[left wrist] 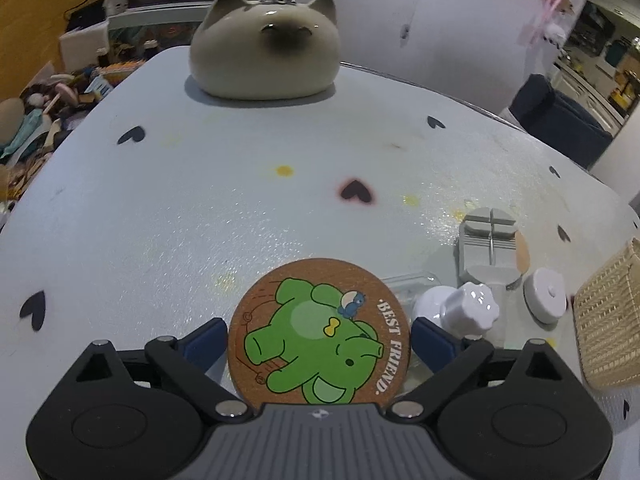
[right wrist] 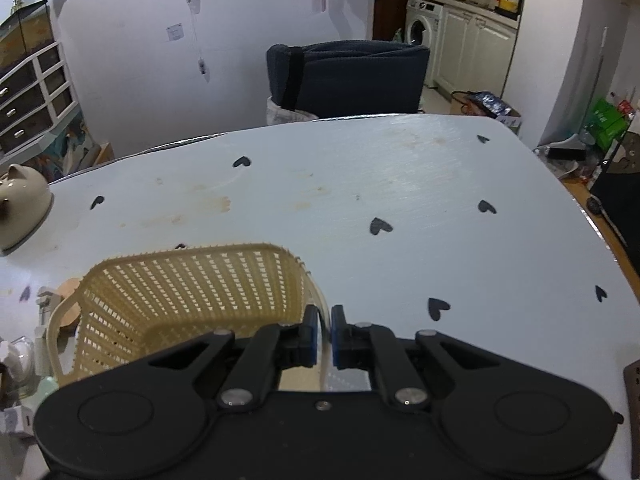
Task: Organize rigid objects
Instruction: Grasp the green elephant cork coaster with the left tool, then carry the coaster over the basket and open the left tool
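Note:
My left gripper [left wrist: 319, 338] is shut on a round cork coaster [left wrist: 320, 330] printed with a green cartoon animal and "BEST FRIEND", held by its edges above the table. My right gripper [right wrist: 324, 336] is shut on the right rim of a cream woven plastic basket [right wrist: 192, 300], which looks empty. The basket's corner also shows at the right edge of the left wrist view [left wrist: 608, 316]. To the right of the coaster lie a white flower-shaped knob [left wrist: 472, 306], a white round cap [left wrist: 546, 290], a grey tool block [left wrist: 488, 236] and a clear tube [left wrist: 408, 282].
A beige ceramic cat figure [left wrist: 266, 44] sits at the far side of the pale blue table [left wrist: 200, 200] with black hearts; it also shows at the left of the right wrist view [right wrist: 22, 204]. A dark chair [right wrist: 348, 76] stands behind the table.

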Available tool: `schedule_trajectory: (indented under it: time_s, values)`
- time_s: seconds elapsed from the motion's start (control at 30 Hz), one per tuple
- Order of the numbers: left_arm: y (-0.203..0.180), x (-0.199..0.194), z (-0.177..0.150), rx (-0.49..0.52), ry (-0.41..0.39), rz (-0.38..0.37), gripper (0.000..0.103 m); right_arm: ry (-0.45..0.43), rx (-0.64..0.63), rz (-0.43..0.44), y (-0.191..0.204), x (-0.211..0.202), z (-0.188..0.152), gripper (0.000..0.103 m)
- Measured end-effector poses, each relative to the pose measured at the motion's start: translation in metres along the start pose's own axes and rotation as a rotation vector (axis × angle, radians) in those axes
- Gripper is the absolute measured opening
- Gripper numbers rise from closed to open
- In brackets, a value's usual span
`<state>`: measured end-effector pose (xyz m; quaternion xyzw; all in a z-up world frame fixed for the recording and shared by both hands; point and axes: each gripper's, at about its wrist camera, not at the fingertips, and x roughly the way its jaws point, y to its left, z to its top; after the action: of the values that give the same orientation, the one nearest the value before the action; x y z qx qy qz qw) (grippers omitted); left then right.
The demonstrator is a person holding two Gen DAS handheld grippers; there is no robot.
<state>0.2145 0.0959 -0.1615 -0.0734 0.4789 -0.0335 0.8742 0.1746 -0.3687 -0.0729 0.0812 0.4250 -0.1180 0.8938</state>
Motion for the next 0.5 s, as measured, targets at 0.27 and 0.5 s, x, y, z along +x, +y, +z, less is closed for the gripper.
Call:
schedule_trajectory:
  time_s: [0.27,0.5]
  values:
    - [-0.011,-0.028,-0.013,-0.024,-0.053,0.061,0.097,0.007,-0.004,0.057,-0.002,-0.005,0.001,0.005]
    - [-0.051,-0.078,-0.004,0.006,-0.148,0.030,0.097,0.019,-0.032,0.122,-0.003,-0.006,0.003,0.004]
